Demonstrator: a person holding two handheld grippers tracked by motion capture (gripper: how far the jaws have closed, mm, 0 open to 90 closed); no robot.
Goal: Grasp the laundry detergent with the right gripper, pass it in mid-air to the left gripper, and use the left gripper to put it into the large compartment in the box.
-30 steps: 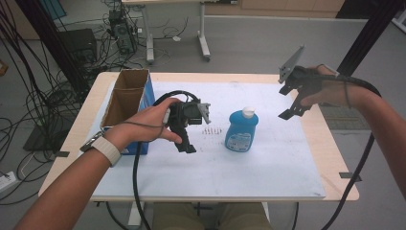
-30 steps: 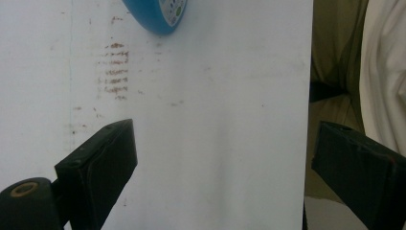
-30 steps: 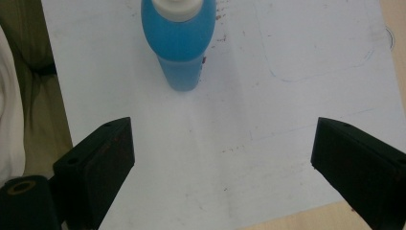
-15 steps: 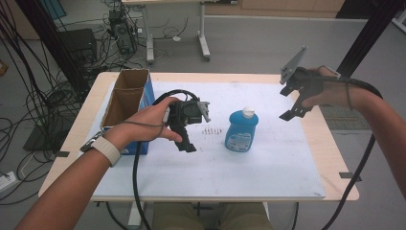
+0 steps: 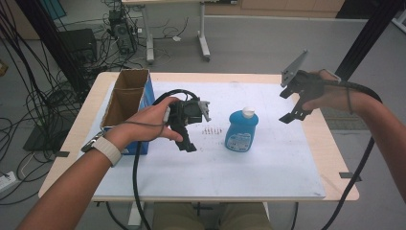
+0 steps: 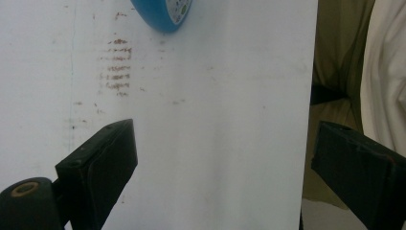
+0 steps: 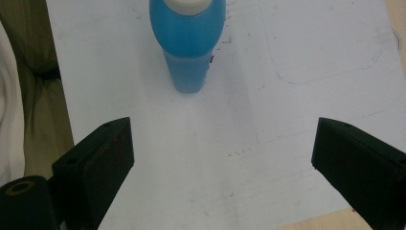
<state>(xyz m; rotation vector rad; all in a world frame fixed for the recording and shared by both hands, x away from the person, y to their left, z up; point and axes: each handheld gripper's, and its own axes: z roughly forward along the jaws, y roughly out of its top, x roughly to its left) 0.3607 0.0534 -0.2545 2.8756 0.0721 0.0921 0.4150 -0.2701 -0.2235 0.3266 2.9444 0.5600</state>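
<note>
Standing bottle (image 5: 242, 130) between gaping grippers

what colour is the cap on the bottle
White, on a blue bottle; the cap shows best in the right gripper view.

The blue bottle (image 5: 242, 132) is glossy translucent plastic with a smooth white cap. The white sheet (image 5: 268, 167) on the table looks like matt paper, marked with brown smudges. The box (image 5: 125, 100) is rough brown cardboard. The table edge (image 5: 335, 143) shows pale wood. The gripper jaws are matt black plastic.
</note>
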